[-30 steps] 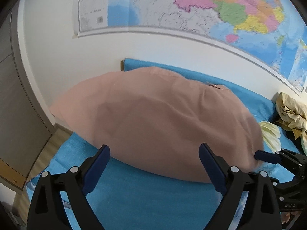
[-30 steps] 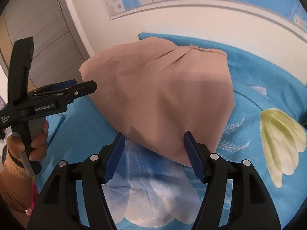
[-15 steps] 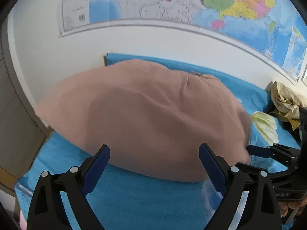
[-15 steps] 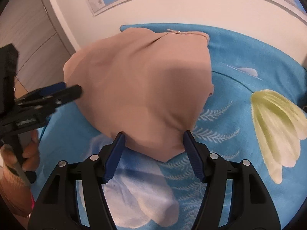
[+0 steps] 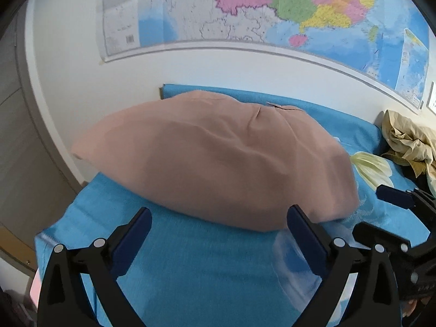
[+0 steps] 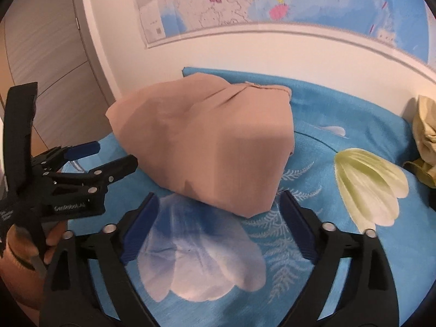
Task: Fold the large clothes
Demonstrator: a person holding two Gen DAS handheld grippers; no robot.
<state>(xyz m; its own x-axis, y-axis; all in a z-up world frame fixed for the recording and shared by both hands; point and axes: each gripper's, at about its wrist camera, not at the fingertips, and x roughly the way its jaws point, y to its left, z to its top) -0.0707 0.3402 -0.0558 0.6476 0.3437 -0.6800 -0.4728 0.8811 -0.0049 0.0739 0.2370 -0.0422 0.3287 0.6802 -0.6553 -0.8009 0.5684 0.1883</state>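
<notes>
A tan-pink garment (image 5: 218, 160) lies folded in a puffed heap on the blue flowered bedsheet (image 5: 196, 267). My left gripper (image 5: 218, 215) stands at its near edge, jaws opening wide, and the pads touch no cloth. My right gripper (image 6: 218, 197) is at the garment's (image 6: 212, 141) near right corner. Its jaws are opening too, and the corner lies loose between the fingertips, clear of both pads. Each gripper shows in the other's view: the right gripper (image 5: 381, 212) at the right edge, and the left gripper (image 6: 109, 155) at the left, held by a hand (image 6: 51, 239).
A heap of yellow-beige clothes (image 5: 408, 141) lies at the bed's far right by the wall. A large map (image 5: 245, 13) hangs on the white wall behind. A grey wardrobe door (image 6: 49, 62) stands to the left, beyond the bed's left edge (image 5: 54, 229).
The right jaws have spread much wider around the garment's corner. Both grippers have drawn back a little, so the garment looks smaller and sits settled on the sheet.
</notes>
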